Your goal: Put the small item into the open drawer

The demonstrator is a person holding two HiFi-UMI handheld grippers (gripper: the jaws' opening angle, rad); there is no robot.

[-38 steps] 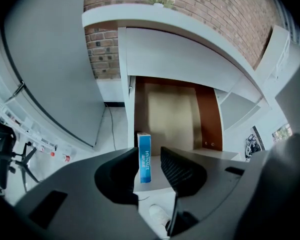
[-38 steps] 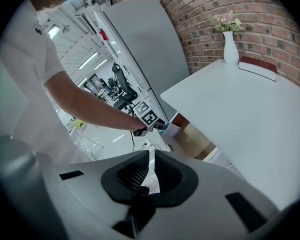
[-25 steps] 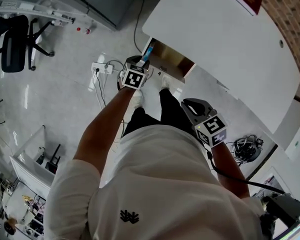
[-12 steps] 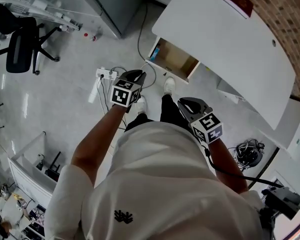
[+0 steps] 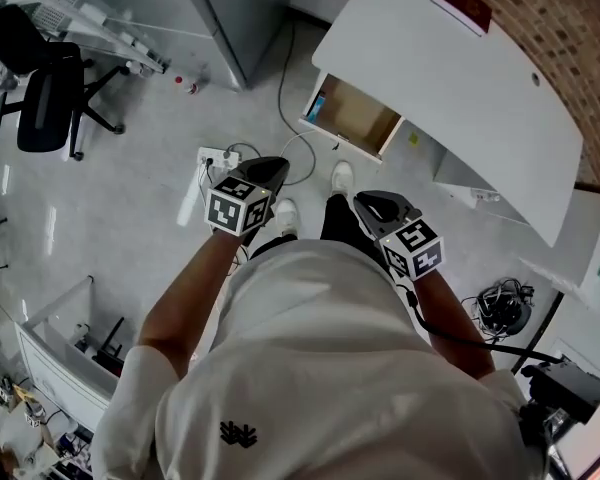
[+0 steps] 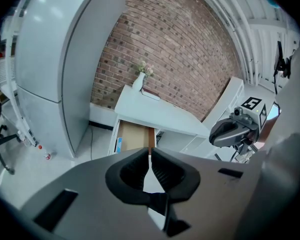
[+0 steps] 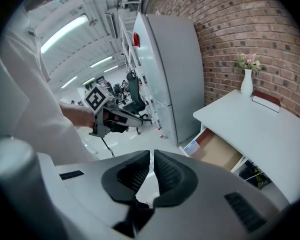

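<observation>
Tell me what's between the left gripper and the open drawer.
Bare floor crossed by a thin cable, seen in the head view. Nothing else stands between the left gripper, whose jaws have just closed empty, and the drawer.

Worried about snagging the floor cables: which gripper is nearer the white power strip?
Left. The left gripper, jaws just closed on nothing, hangs higher up, just beside the power strip; the right gripper is beyond the person's legs, on the far side.

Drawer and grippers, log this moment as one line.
drawer: open, blue item inside | left gripper: jaws just closed, shut, empty | right gripper: shut, empty | both apart from drawer
</observation>
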